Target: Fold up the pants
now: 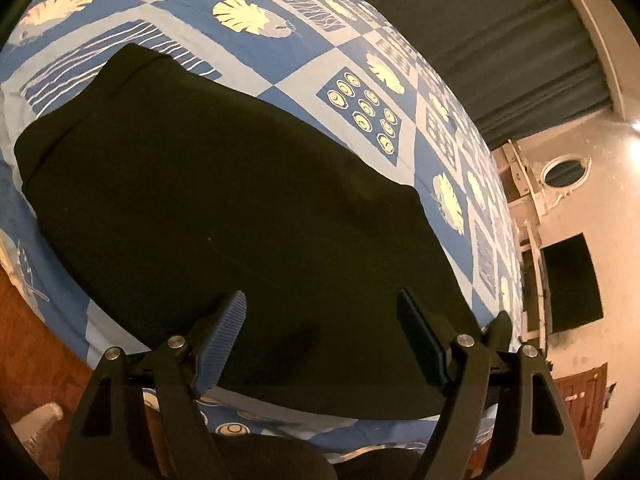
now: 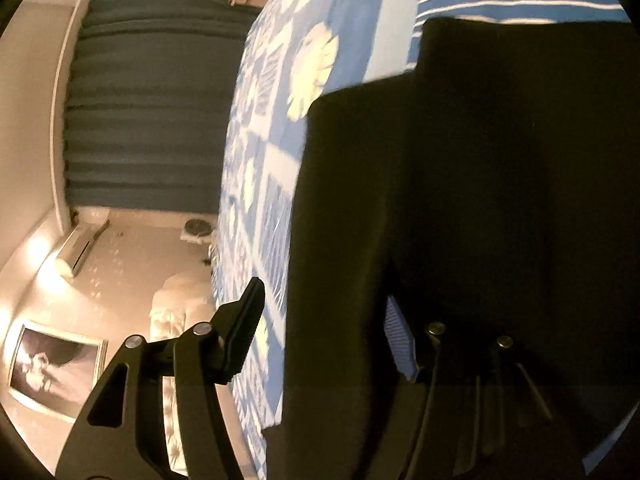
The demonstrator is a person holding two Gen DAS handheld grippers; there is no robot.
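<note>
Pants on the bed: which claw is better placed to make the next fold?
Probably the right claw: a fold of the pants already stands between its fingers. The left claw is open above flat cloth, gripping nothing.

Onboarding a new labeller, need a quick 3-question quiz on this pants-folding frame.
1. True or false: the left gripper has its fingers clamped on the pants.
2. What do the pants lie on? A. a wooden floor B. a blue patterned bedspread C. a chair seat
3. Fill in: the pants are ___ in colour.

Key: 1 false, the fingers stand apart above the cloth. 2 B. 3 black.
</note>
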